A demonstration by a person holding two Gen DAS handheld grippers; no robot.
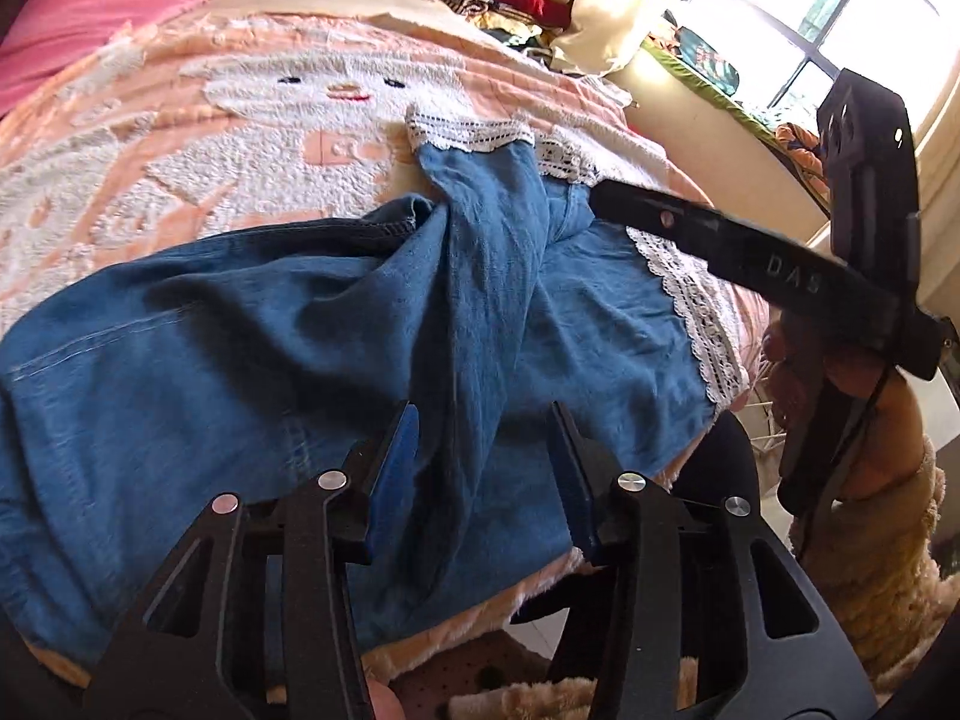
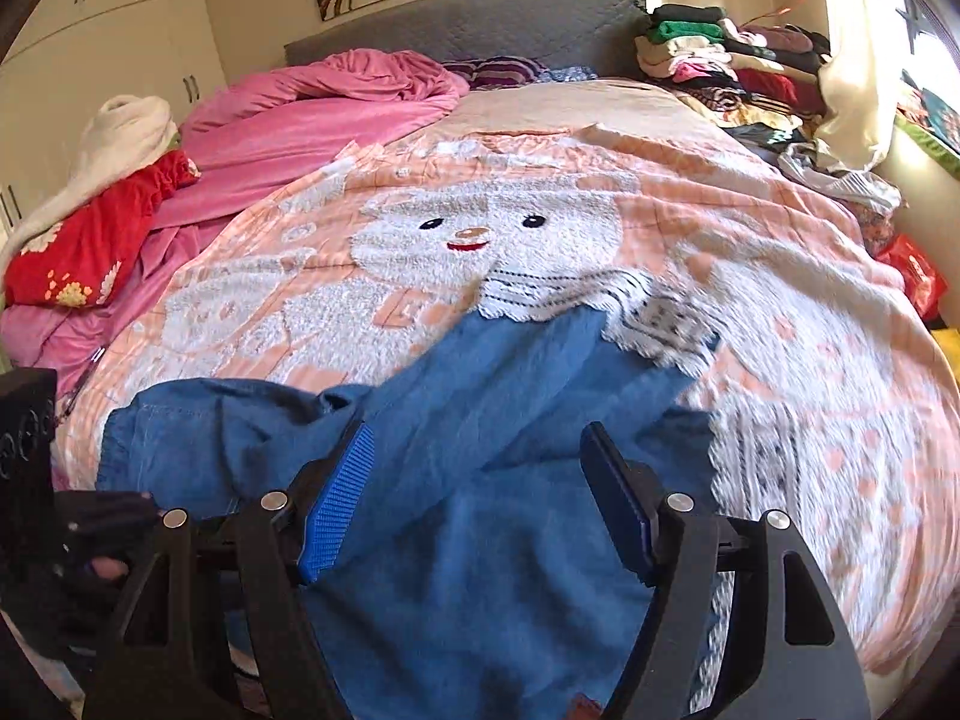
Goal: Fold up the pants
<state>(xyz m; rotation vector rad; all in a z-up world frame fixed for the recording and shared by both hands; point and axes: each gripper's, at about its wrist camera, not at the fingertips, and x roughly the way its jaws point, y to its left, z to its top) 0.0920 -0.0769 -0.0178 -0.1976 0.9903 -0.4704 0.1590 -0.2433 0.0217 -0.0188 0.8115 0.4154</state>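
Observation:
Blue denim pants (image 1: 270, 372) with white lace hems (image 1: 468, 135) lie crumpled on a peach blanket (image 1: 180, 180) with a white cartoon figure. One leg crosses over the other, and its raised fold runs down between the blue pads (image 1: 393, 480) of my left gripper (image 1: 485, 420). That gripper is open, its pads clear of the cloth. In the right wrist view, the pants (image 2: 480, 540) spread under my right gripper (image 2: 477, 438), which is wide open with its ribbed pads (image 2: 336, 504) above the denim and gripping nothing. The lace hems (image 2: 540, 294) lie beyond it.
A pink duvet (image 2: 312, 108) and a red cloth (image 2: 90, 252) are heaped at the bed's left. Stacked folded clothes (image 2: 720, 60) stand at the far right by a bright window (image 1: 810, 18). The bed's near edge (image 1: 450, 618) is just below the pants. A fuzzy sleeve (image 1: 870, 570) is at the right.

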